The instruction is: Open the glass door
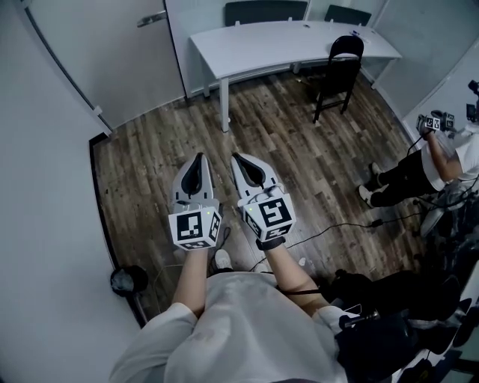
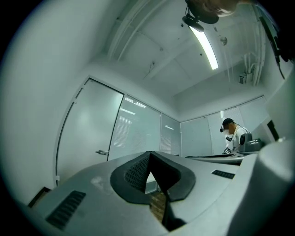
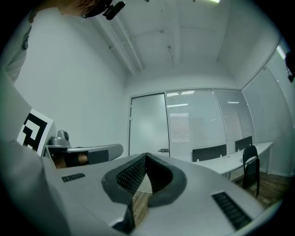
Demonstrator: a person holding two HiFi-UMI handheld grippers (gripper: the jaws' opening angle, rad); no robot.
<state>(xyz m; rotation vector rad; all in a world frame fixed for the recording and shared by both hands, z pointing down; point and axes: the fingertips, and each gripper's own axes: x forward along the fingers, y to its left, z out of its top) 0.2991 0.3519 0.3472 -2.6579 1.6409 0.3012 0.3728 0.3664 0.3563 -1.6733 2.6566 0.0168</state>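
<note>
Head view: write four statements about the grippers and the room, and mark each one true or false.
1. The left gripper and the right gripper both have their jaws shut on nothing. True.
2. The left gripper grips the door handle. False: it is held over the floor, well clear of the handle.
3. A black chair stands by the white table. True.
4. The floor is carpeted. False: it is wood planks.
</note>
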